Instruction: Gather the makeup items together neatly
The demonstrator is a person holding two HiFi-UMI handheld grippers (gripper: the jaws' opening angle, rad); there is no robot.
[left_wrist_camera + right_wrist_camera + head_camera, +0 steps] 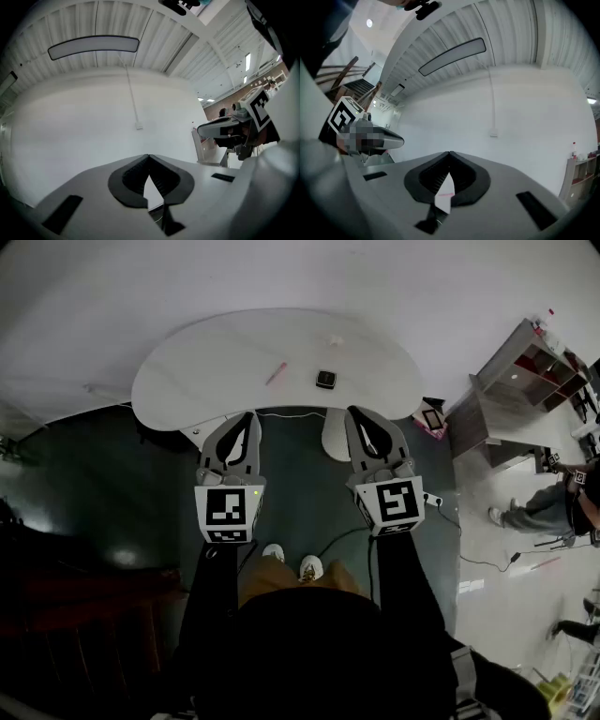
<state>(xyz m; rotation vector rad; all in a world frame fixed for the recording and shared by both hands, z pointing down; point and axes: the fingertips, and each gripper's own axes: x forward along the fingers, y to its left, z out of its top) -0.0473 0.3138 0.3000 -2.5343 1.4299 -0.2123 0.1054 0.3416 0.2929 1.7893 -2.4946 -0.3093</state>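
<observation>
White table [206, 362] carries the makeup, untouched & scattered: pink stick [276, 374], black compact [325, 380], small white item [335, 339]. Your left gripper [247, 419] & right gripper [358, 417] hang just short of table's near edge, both clenched, empty. Step: approach. Next, prob. reach over table, open jaws.

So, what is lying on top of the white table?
A pink stick, a small black case and a tiny white item lie apart on the table. The left gripper and right gripper hide at most bits of its near edge.
</observation>
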